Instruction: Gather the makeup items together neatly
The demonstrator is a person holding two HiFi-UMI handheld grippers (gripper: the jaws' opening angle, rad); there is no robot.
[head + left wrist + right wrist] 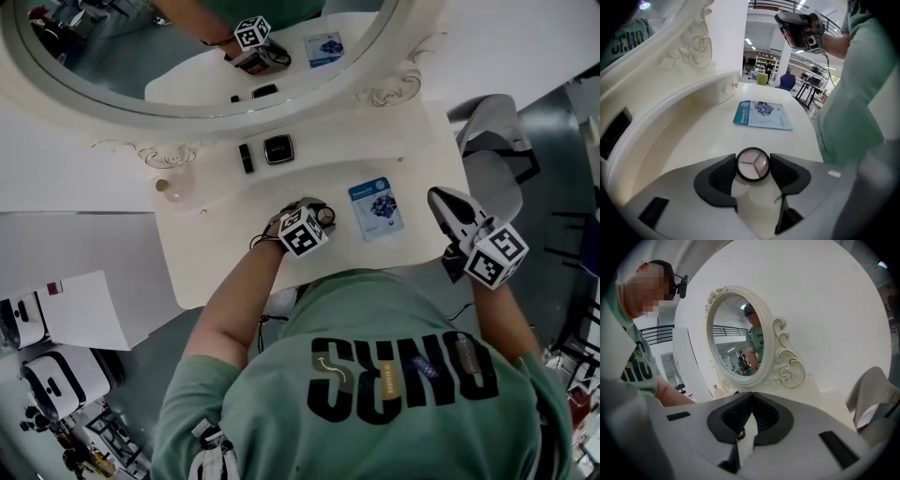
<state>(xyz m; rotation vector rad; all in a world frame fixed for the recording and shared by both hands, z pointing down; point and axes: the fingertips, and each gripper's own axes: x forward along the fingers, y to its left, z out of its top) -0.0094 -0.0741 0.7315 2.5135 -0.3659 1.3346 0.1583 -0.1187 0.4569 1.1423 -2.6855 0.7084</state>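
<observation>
A small round compact (753,164) with a black rim and pale pink powder lies on the white dressing table (216,253). My left gripper (753,165) points down at it, with one pad against each side of it. In the head view this gripper (320,215) is at the table's front middle. A blue sachet (378,208) lies flat just to its right. At the back, under the mirror, are a black square compact (278,149) and a black lipstick tube (246,157). My right gripper (442,199) hovers off the table's right edge, shut and empty, facing the mirror (736,336).
A pink round bottle (175,186) stands at the table's back left. The oval mirror with its ornate white frame (394,89) rises behind the table. A grey chair (492,141) is to the right of the table. My torso in a green shirt presses on the front edge.
</observation>
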